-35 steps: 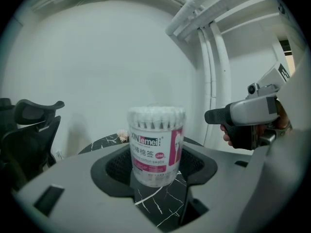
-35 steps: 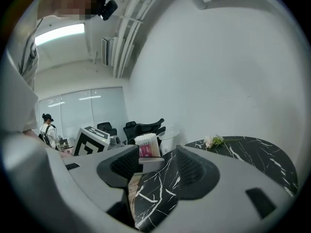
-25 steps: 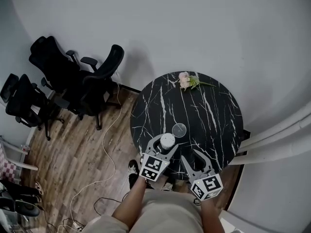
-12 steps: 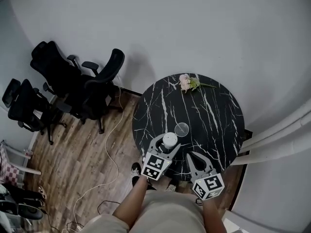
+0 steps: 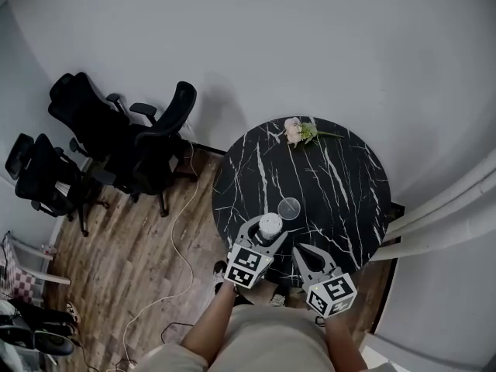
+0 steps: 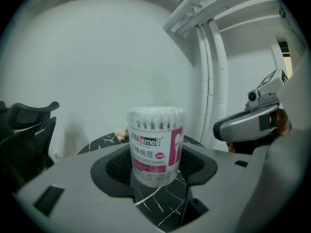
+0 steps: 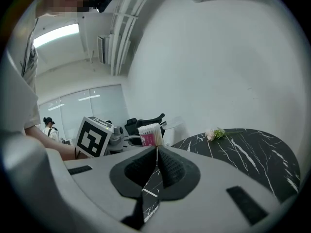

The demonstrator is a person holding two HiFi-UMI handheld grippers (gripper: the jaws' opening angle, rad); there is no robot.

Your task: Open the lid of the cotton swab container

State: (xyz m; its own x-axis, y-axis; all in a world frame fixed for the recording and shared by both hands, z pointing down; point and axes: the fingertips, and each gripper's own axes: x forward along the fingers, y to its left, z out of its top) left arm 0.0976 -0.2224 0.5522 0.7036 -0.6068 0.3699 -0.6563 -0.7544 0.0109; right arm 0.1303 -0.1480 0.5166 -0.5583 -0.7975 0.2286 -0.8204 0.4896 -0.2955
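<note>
Left gripper, pointing slightly downward, clamps the clear cylindrical plastic cotton swab container; my right gripper has just closed empty.

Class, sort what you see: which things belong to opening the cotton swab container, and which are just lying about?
For the job: cotton swab container, gripped by the left tool; clear lid, off, on the table; right tool, shut, empty.
Lying about: flower; office chairs; cable on the floor.
</note>
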